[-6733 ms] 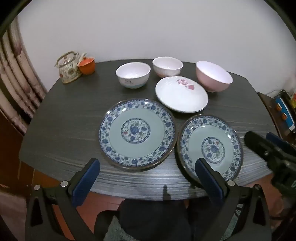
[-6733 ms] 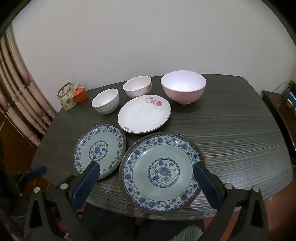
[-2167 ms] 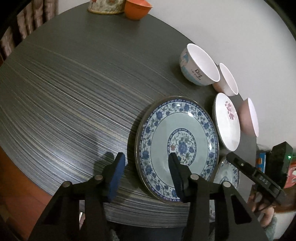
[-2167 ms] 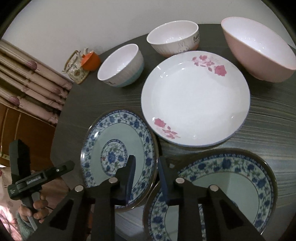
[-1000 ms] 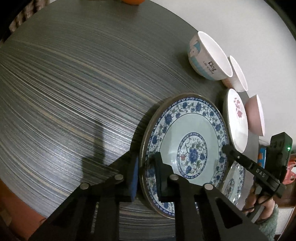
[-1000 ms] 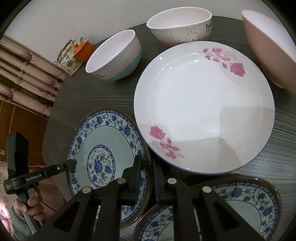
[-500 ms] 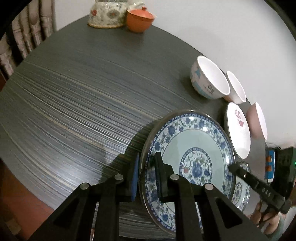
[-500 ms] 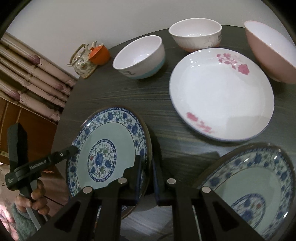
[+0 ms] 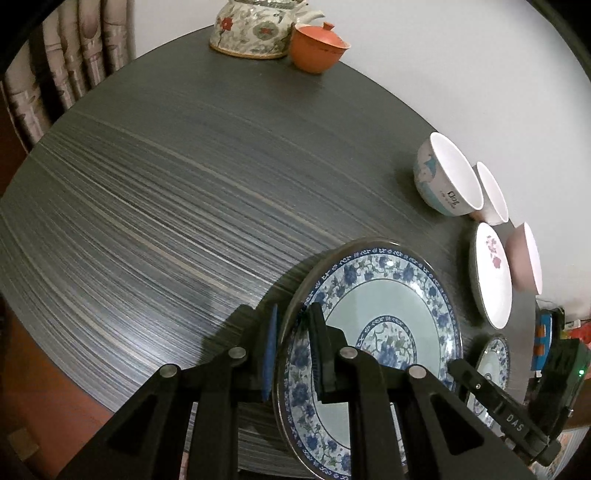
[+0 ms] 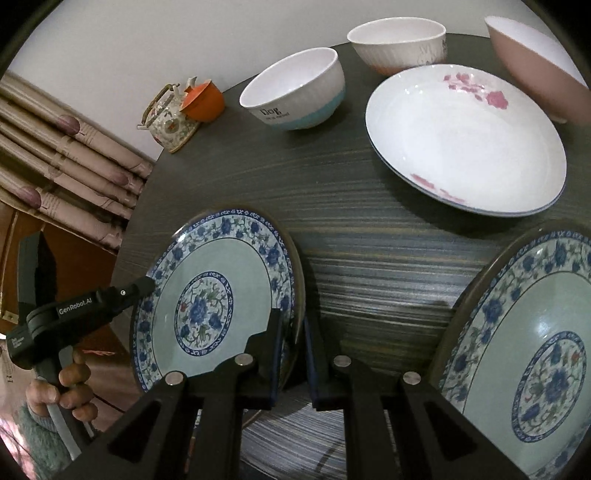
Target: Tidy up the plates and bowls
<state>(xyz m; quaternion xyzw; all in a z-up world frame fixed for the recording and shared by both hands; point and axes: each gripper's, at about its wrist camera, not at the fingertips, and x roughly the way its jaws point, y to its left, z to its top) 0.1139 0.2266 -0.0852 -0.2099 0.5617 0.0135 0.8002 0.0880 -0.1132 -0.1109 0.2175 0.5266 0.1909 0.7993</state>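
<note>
My left gripper [image 9: 291, 347] is shut on the near rim of the large blue-and-white floral plate [image 9: 384, 325] and holds it tilted above the table. My right gripper [image 10: 293, 354] is shut on the right rim of the same plate [image 10: 207, 299], also lifted. The left gripper's body [image 10: 74, 314] shows at that plate's far edge. A second blue-patterned plate [image 10: 535, 369] lies at the right; in the left wrist view it is small [image 9: 493, 360]. A white plate with pink flowers [image 10: 465, 136] lies behind. Three bowls stand at the back: blue-banded [image 10: 295, 92], rabbit-print [image 10: 399, 40], pink [image 10: 535, 59].
A floral teapot [image 9: 255, 27] and an orange lidded cup [image 9: 317, 51] stand at the far corner of the dark striped table [image 9: 166, 184]. Curtains [image 10: 55, 166] hang beside the table. The table's front edge runs just under both grippers.
Both grippers have closed on the large floral plate's rim, from opposite sides, and raised it off the table; it now tilts more than a second ago. The other dishes have not moved.
</note>
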